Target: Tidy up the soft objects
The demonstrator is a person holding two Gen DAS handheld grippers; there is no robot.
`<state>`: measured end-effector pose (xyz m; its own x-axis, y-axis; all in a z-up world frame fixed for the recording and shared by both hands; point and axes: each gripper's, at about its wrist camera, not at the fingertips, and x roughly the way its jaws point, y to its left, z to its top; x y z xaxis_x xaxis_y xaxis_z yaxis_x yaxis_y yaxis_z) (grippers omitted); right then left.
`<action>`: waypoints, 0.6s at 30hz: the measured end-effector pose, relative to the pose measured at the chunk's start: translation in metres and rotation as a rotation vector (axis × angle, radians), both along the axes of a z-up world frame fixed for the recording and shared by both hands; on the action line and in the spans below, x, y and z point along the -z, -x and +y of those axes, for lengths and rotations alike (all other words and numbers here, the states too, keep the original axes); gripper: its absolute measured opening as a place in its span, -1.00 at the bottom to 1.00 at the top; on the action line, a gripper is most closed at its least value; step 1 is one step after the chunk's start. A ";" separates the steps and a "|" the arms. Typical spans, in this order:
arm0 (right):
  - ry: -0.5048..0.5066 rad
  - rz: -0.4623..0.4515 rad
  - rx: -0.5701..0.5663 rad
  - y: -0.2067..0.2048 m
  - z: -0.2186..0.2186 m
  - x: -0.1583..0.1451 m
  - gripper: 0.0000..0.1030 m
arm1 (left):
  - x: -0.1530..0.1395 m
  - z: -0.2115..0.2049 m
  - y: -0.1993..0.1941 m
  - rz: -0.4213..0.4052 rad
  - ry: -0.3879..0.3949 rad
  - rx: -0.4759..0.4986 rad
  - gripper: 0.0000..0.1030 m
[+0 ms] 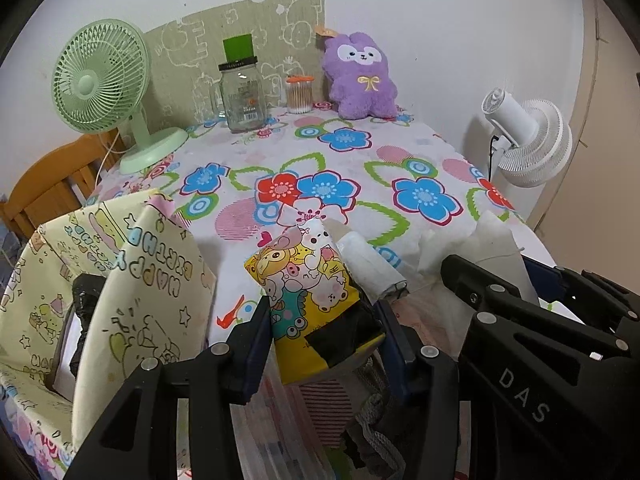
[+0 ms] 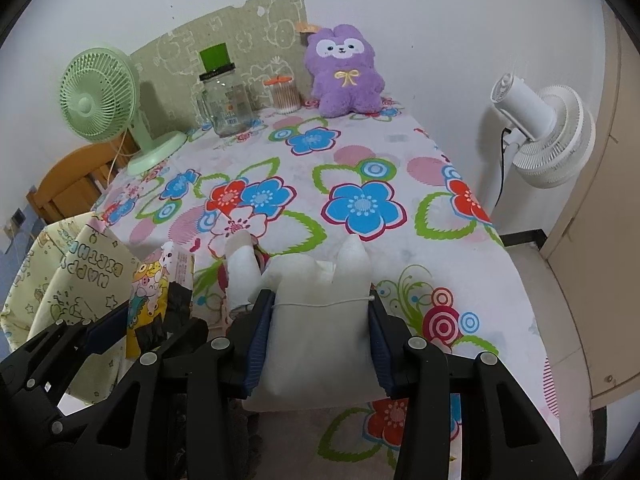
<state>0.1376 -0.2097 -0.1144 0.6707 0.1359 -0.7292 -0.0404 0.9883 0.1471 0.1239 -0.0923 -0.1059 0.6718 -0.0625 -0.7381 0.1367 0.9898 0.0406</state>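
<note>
The left gripper (image 1: 324, 320) clamps a cartoon-printed tissue pack (image 1: 316, 292); only the right wrist view shows the right gripper (image 2: 320, 332) squeezing a white pouch (image 2: 316, 320), its lower edge hidden; beside them stands a birthday-print bag (image 1: 148, 292); a purple plush (image 2: 344, 76) sits far back on the floral tablecloth (image 2: 360, 152).

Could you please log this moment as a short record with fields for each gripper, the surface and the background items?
left gripper: shut on cartoon-print packet
right gripper: shut on white pouch
surface: floral tablecloth
far end: purple plush, glass jar, green fan
near left: birthday-print bag
</note>
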 end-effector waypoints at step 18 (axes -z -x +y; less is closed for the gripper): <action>0.020 -0.090 0.008 0.032 0.004 -0.036 -0.08 | -0.031 0.000 0.028 -0.092 0.002 0.018 -0.02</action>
<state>0.1057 -0.2054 -0.0787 0.7348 0.1164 -0.6682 -0.0448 0.9913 0.1235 0.0956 -0.0920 -0.0747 0.7354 -0.0768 -0.6733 0.1505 0.9873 0.0517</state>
